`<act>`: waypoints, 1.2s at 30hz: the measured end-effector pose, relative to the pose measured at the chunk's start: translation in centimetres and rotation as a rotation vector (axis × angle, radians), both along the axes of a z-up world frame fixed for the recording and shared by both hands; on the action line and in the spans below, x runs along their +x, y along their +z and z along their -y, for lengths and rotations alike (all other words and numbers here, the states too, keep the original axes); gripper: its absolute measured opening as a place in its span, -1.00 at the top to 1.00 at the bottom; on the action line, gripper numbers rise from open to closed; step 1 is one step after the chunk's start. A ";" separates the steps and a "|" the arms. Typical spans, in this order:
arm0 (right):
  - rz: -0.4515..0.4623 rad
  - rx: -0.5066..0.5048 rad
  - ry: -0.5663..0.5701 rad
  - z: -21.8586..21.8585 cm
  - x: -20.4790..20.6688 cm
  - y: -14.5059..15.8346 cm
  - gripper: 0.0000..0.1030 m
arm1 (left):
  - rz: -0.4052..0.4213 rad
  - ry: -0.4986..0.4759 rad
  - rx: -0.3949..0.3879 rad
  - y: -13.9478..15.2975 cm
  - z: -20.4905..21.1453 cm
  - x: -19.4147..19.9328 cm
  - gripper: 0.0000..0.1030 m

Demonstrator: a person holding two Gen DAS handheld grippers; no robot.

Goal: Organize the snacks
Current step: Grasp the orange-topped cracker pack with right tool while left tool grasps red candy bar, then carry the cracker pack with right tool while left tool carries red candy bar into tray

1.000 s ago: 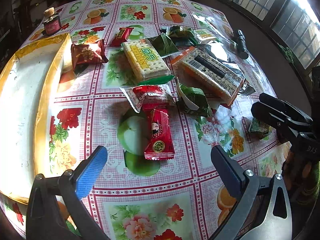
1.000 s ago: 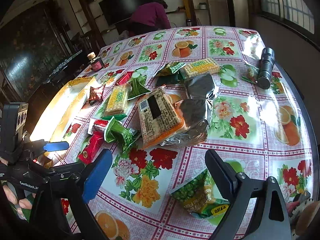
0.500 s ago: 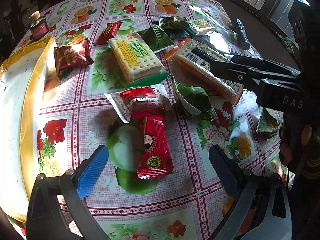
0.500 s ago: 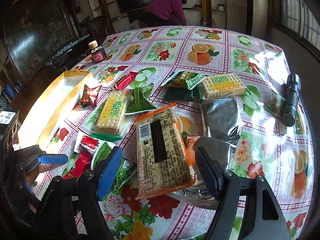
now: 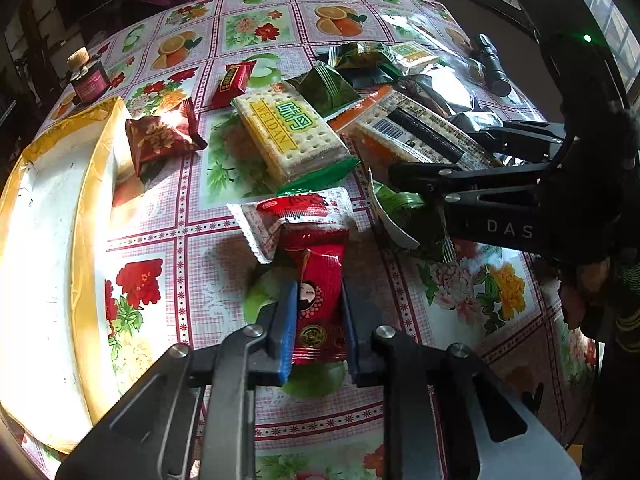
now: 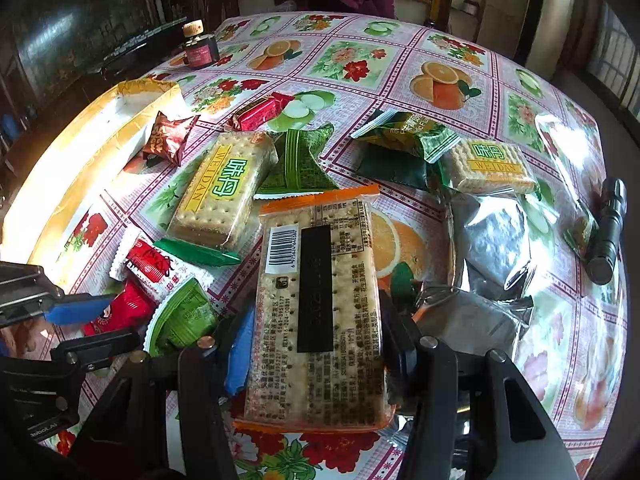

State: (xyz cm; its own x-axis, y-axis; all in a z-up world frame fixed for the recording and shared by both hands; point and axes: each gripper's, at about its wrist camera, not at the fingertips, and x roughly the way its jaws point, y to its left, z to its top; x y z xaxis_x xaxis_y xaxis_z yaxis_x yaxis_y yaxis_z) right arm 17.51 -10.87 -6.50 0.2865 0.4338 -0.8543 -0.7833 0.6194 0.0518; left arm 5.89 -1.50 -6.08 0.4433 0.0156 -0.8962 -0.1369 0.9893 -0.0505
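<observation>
The left gripper (image 5: 318,318) has squeezed shut on a small red snack pack (image 5: 320,300). Its jaws press the pack from both sides, and the pack lies on the table (image 5: 160,224). Left of these jaws sits a white tray with a gold rim (image 5: 44,240). Just past the jaws lies a white and red pack (image 5: 296,212). Farther off is a yellow cracker pack (image 5: 288,136).

The right gripper (image 6: 316,344) has just been closing its jaws. A long cracker pack with orange ends (image 6: 320,308) sits between them, and both jaws touch its sides. Left of these jaws is a green pack (image 6: 182,316). To the right lie shiny silver bags (image 6: 488,240), then a black flashlight (image 6: 606,232).
</observation>
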 end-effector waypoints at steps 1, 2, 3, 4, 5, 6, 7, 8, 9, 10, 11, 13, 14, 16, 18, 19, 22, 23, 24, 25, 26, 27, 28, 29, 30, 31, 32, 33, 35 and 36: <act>-0.014 0.024 -0.013 0.4 -0.1 0.1 -0.04 | -0.001 0.000 0.014 0.0 0.2 0.0 0.62; -0.022 0.048 -0.028 0.8 -0.3 0.2 -0.04 | 0.000 0.000 0.019 0.1 0.3 -0.2 0.62; -0.029 0.070 -0.044 1.2 -0.5 0.4 -0.04 | -0.001 -0.001 0.019 0.1 0.4 -0.3 0.62; -0.036 0.093 -0.061 1.9 -0.7 0.6 -0.03 | 0.001 0.003 0.023 0.2 0.4 -0.5 0.62; -0.044 0.122 -0.080 2.5 -0.9 0.9 -0.03 | 0.007 0.011 0.032 0.5 0.4 -0.8 0.62; -0.054 0.154 -0.099 3.2 -1.2 1.3 -0.03 | 0.015 0.017 0.037 0.8 0.4 -1.1 0.62; -0.065 0.193 -0.116 4.0 -1.5 1.8 -0.03 | 0.023 0.019 0.038 1.1 0.4 -1.4 0.62; -0.079 0.233 -0.132 4.8 -1.8 2.3 -0.03 | 0.033 0.021 0.044 1.6 0.4 -1.8 0.62; -0.095 0.276 -0.147 5.6 -2.1 2.7 -0.03 | 0.043 0.026 0.058 2.0 0.4 -2.1 0.62; -0.105 0.315 -0.160 6.2 -2.4 3.2 -0.03 | 0.055 0.032 0.073 2.5 0.4 -2.5 0.62; -0.114 0.354 -0.170 6.7 -2.8 3.7 -0.03 | 0.067 0.035 0.083 3.0 0.4 -2.9 0.62; -0.135 0.420 -0.181 7.5 -3.5 4.6 -0.03 | 0.086 0.048 0.098 3.7 0.3 -3.6 0.62; -0.138 0.439 -0.184 7.7 -3.9 4.9 -0.03 | 0.094 0.056 0.106 4.1 0.1 -3.9 0.62; -0.128 0.448 -0.184 7.5 -4.8 5.4 -0.03 | 0.110 0.072 0.124 4.6 -0.3 -4.6 0.62; -0.133 0.450 -0.166 7.1 -5.4 5.7 -0.03 | 0.120 0.091 0.137 5.0 -0.8 -5.3 0.62; -0.133 0.447 -0.158 6.8 -5.8 5.8 -0.03 | 0.124 0.100 0.142 5.2 -1.1 -5.5 0.62; -0.135 0.442 -0.136 6.0 -6.6 5.6 -0.03 | 0.131 0.123 0.147 5.5 -1.8 -6.3 0.62; -0.136 0.439 -0.131 5.7 -6.7 5.6 -0.03 | 0.133 0.129 0.148 5.5 -2.0 -6.5 0.62; -0.137 0.437 -0.126 5.4 -6.8 5.5 -0.03 | 0.135 0.134 0.147 5.6 -2.2 -6.7 0.62; -0.142 0.434 -0.121 5.2 -6.9 5.4 -0.03 | 0.137 0.138 0.146 5.6 -2.4 -6.8 0.62; -0.144 0.431 -0.117 5.0 -7.0 5.4 -0.03 | 0.138 0.141 0.144 5.6 -2.6 -7.0 0.62; -0.144 0.430 -0.113 4.7 -7.1 5.4 -0.03 | 0.139 0.145 0.142 5.6 -2.8 -7.1 0.62; -0.147 0.427 -0.109 4.5 -7.3 5.3 -0.03 | 0.139 0.147 0.140 5.6 -2.9 -7.3 0.62; -0.149 0.425 -0.105 4.3 -7.3 5.3 -0.03 | 0.140 0.147 0.136 5.6 -3.0 -7.3 0.62; -0.150 0.423 -0.103 4.1 -7.5 5.3 -0.03 | 0.141 0.147 0.134 5.6 -3.1 -7.5 0.62; -0.150 0.420 -0.100 3.9 -7.6 5.3 -0.03 | 0.143 0.149 0.132 5.7 -3.2 -7.6 0.62; -0.151 0.418 -0.097 3.7 -7.7 5.3 -0.03 | 0.145 0.150 0.128 5.7 -3.3 -7.7 0.62; -0.152 0.416 -0.094 3.5 -7.9 5.4 -0.03 | 0.148 0.152 0.123 5.8 -3.5 -7.8 0.62; -0.153 0.412 -0.084 3.0 -8.2 5.5 -0.03 | 0.156 0.162 0.113 6.0 -4.1 -8.2 0.62; -0.153 0.410 -0.077 2.7 -8.4 5.5 -0.03 | 0.160 0.169 0.109 6.1 -4.5 -8.4 0.62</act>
State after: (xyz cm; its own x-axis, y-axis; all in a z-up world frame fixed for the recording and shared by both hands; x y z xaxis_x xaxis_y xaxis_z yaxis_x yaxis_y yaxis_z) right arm 9.13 -13.56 -1.01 0.2145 0.7278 -0.6513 -0.7000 0.5797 0.4172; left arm -2.52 3.02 0.05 0.5623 0.1943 -0.8038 -0.2993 0.9539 0.0213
